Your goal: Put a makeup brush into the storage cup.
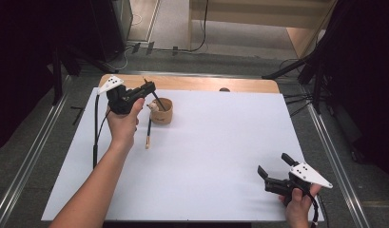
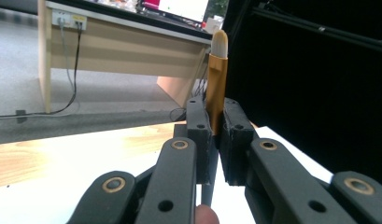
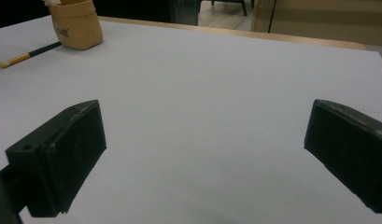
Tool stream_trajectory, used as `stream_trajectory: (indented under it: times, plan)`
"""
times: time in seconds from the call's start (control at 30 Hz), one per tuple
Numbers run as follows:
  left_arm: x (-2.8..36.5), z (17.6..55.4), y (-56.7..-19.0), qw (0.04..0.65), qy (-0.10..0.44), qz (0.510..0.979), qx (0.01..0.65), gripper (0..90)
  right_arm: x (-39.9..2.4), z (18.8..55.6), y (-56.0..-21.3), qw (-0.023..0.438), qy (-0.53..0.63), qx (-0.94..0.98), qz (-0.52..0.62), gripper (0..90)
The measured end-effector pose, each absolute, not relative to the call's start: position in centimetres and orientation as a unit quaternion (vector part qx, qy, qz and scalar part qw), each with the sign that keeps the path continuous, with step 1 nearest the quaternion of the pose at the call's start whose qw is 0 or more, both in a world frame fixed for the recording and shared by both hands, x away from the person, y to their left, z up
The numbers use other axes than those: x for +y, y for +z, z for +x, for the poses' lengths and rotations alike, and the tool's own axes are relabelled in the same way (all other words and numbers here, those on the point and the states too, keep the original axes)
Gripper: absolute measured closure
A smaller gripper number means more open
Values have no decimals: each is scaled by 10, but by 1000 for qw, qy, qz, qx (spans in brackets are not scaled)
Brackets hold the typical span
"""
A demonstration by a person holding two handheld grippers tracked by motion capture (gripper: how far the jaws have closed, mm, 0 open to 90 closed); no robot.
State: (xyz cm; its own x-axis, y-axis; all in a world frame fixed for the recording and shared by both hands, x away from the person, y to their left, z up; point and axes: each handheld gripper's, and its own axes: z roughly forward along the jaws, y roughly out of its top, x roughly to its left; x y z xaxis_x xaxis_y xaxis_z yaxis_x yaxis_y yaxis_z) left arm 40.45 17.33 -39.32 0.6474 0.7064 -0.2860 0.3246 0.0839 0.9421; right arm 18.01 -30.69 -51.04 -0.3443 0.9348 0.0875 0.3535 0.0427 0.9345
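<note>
My left gripper [image 1: 148, 88] is held above the table's far left and is shut on a thin brush [image 1: 159, 102]. In the left gripper view that brush [image 2: 217, 79] stands upright between the jaws, with a gold ferrule and a pale bristle tip. Its dark handle slants down toward a tan cup [image 1: 162, 115] just right of the gripper. Something white lies inside the cup. A second brush [image 1: 148, 133] lies flat on the white sheet beside the cup [image 3: 75, 25], and it also appears in the right gripper view [image 3: 29, 56]. My right gripper [image 1: 274, 164] rests open near the front right corner, nothing between its jaws [image 3: 216, 154].
A white sheet [image 1: 216, 156] covers the table, leaving a wooden strip [image 1: 206, 83] bare along the far edge. Black stands and cables surround the table on the floor. A cable [image 1: 95, 128] trails from the left gripper down the left side.
</note>
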Motion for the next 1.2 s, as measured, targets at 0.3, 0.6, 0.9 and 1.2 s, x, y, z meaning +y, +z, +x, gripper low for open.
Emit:
stream_trajectory:
  times: [0.3,0.6,0.9,1.2]
  plan:
    - [166,410,-404,603,163,674,394,842,-306,180,-511,296,489,659,488,0]
    - [155,412,-414,589,160,689,390,841,-306,180,-511,297,487,661,487,0]
    - [151,412,-419,590,160,688,390,842,-306,180,-511,297,487,662,486,0]
    - [160,413,-406,604,174,668,397,842,-306,181,-511,297,487,662,486,0]
